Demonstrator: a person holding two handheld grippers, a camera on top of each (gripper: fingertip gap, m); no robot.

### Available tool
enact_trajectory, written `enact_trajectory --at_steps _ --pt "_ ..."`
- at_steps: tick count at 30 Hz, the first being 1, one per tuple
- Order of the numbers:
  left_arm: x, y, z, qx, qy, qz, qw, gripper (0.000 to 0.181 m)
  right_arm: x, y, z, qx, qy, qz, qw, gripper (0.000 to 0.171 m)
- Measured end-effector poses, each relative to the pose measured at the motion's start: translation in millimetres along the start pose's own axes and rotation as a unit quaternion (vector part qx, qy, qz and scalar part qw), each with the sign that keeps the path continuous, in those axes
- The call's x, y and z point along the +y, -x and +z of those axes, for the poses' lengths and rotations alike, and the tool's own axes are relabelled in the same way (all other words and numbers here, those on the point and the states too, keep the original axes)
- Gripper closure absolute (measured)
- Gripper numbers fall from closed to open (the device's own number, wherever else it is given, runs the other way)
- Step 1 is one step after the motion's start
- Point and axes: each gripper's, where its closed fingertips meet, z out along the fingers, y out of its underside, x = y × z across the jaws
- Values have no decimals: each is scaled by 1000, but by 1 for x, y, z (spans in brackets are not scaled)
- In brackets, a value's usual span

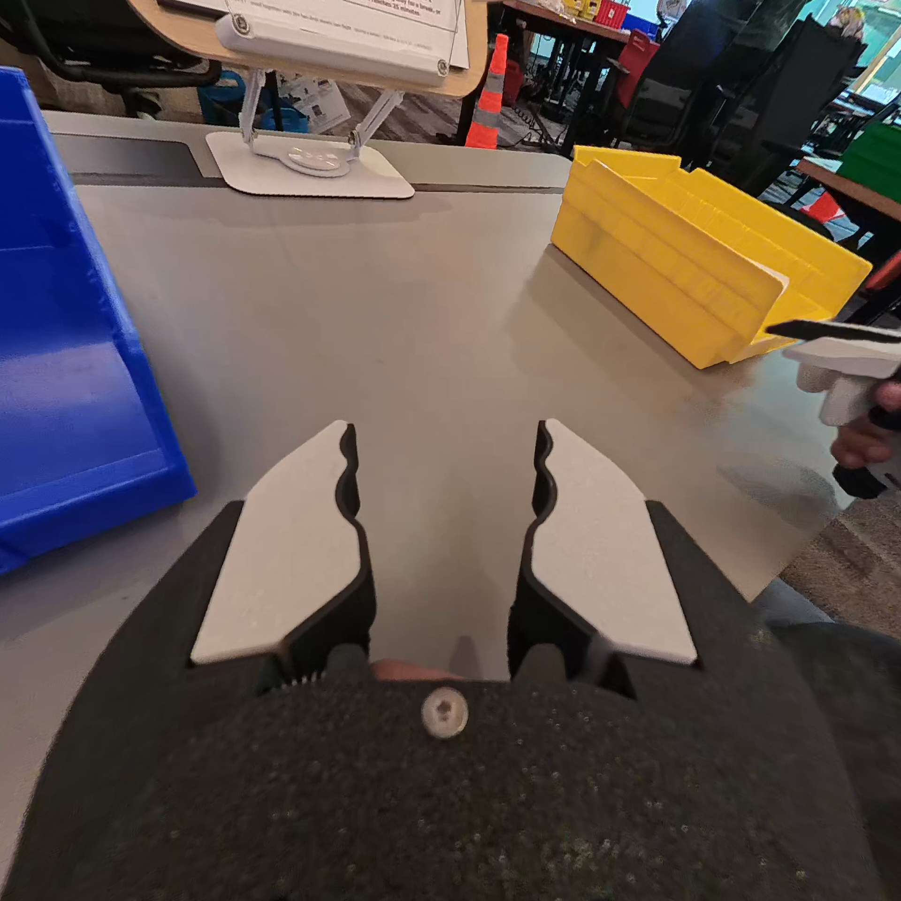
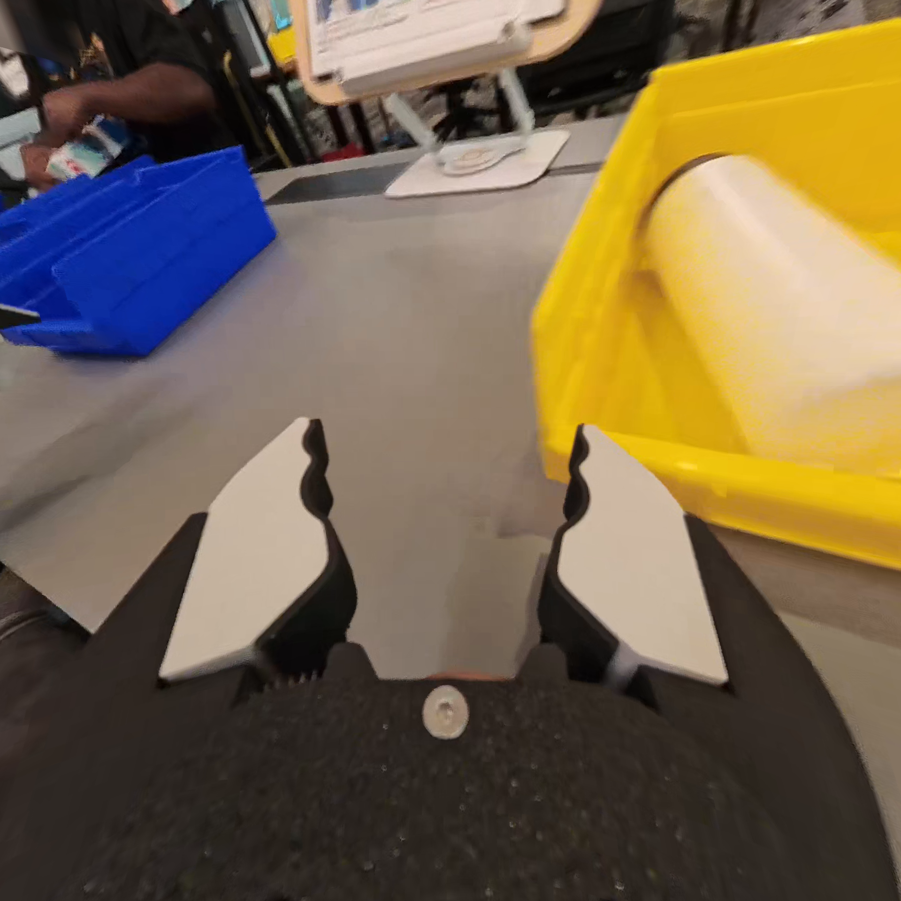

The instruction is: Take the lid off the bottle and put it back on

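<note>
While both tools hang over the near edge of the grey worktop [image 1: 390,302], the left gripper [image 1: 446,429] has its fingers spread wide with nothing between them, and the right gripper [image 2: 448,429] is just as open and empty. A blue bin [image 1: 73,341] sits at the left edge. The yellow bin [image 2: 634,341] sits at the right edge, holding a white bottle [image 2: 770,302] lying on its side; its lid is hidden from view.

A grey table [image 1: 390,302] bears a blue bin [image 1: 73,365], yellow bin [image 1: 682,273] and white stand [image 1: 312,170].
</note>
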Motion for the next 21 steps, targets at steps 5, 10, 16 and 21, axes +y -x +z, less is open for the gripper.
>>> enact_trajectory --at_steps 5,10,16,21 --pt "2 -7 0 9 4 12 1000 112 -1 9 50 37 45 -19 998 60" --pt "11 -19 12 23 27 27 999 111 1 40 66 -22 66 -33 997 63" --pt "1 -100 72 109 40 72 991 108 -19 73 7 -42 -1 -52 998 81" --pt "9 -149 159 66 79 124 987 106 -13 -11 -71 210 -78 9 975 100"
